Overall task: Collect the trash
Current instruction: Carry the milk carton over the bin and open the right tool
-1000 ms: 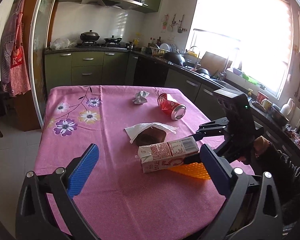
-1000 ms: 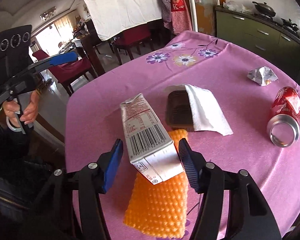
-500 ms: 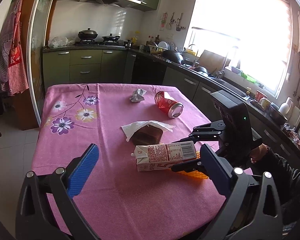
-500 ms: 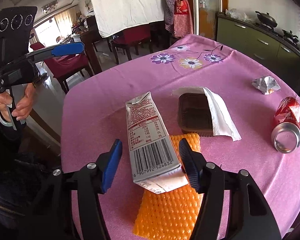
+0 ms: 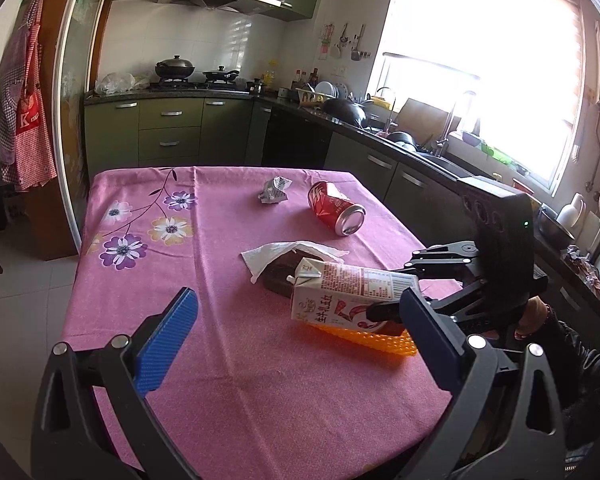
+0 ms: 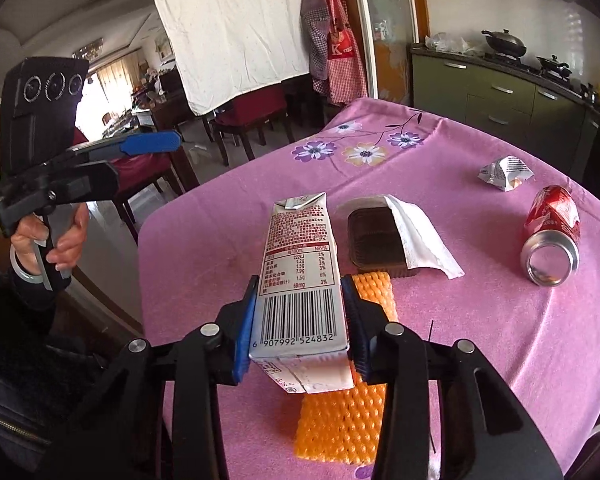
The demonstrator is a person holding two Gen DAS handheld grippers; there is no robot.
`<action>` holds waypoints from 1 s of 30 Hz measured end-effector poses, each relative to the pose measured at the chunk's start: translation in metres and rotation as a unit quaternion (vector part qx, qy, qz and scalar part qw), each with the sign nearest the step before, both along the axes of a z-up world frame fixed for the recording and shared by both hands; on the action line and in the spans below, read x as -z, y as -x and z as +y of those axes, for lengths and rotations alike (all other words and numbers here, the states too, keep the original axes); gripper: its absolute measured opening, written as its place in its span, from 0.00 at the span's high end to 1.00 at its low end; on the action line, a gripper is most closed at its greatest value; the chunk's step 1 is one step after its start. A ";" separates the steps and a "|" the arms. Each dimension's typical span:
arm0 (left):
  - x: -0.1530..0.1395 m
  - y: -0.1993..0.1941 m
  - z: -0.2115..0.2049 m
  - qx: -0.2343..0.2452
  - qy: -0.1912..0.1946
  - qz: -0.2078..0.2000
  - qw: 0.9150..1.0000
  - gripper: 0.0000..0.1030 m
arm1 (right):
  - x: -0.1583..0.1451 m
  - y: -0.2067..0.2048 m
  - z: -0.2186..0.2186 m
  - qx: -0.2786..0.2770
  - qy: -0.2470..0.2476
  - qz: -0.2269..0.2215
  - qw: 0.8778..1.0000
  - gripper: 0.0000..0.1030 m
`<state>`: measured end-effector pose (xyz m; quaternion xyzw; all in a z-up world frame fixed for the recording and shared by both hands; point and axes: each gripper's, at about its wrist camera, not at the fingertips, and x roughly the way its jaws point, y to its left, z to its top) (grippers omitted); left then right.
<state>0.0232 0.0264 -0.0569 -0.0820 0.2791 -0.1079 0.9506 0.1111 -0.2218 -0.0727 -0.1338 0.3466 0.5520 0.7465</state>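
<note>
A red and white milk carton (image 6: pixel 300 264) is between the blue pads of my right gripper (image 6: pixel 300 284). Its jaws are closing and the pads press on both sides of the carton's barcode end. The carton (image 5: pixel 340 292) hangs slightly off the pink tablecloth (image 5: pixel 220 360), above an orange foam net (image 6: pixel 340 420). My left gripper (image 5: pixel 297 300) is open and empty at the table's near edge, short of the carton. Also on the cloth are a red can (image 5: pixel 336 208) on its side, a crumpled wrapper (image 5: pixel 274 194) and a brown tray (image 6: pixel 374 238) under a white tissue (image 6: pixel 420 236).
Green kitchen cabinets (image 5: pixel 168 132) and a counter with pots run behind and to the right of the table. Chairs (image 6: pixel 256 116) and a hanging white sheet stand beyond the table's other side. A person's hand (image 6: pixel 60 240) grips the left gripper's handle.
The right jaws have closed from either side onto the carton. The carton has swung straight along the gripper and risen off the foam net. The left gripper stayed put.
</note>
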 end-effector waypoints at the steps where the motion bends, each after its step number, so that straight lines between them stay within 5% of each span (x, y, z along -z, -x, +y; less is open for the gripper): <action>1: 0.000 0.000 -0.001 0.001 0.000 0.000 1.000 0.07 | -0.003 0.002 -0.005 0.004 -0.007 0.003 1.000 0.62; 6: 0.000 -0.001 -0.005 0.010 0.000 0.000 1.000 0.07 | -0.021 0.015 -0.045 0.041 -0.060 0.018 0.997 0.62; 11: -0.001 -0.002 -0.011 0.023 0.002 0.000 1.000 0.07 | -0.038 0.016 -0.121 0.164 -0.088 0.001 0.982 0.62; 14: -0.001 -0.003 -0.015 0.027 0.000 0.000 1.000 0.07 | -0.038 0.006 -0.177 0.265 -0.081 0.001 0.961 0.62; 18: 0.001 -0.006 -0.019 0.032 0.002 0.004 0.999 0.07 | -0.011 -0.023 -0.255 0.416 -0.051 0.038 0.907 0.62; 22: 0.003 -0.007 -0.025 0.036 -0.005 0.008 0.999 0.07 | 0.030 -0.049 -0.305 0.505 -0.015 0.081 0.859 0.62; 30: 0.003 -0.010 -0.029 0.038 -0.009 0.016 0.999 0.07 | 0.074 -0.087 -0.323 0.548 0.020 0.093 0.831 0.61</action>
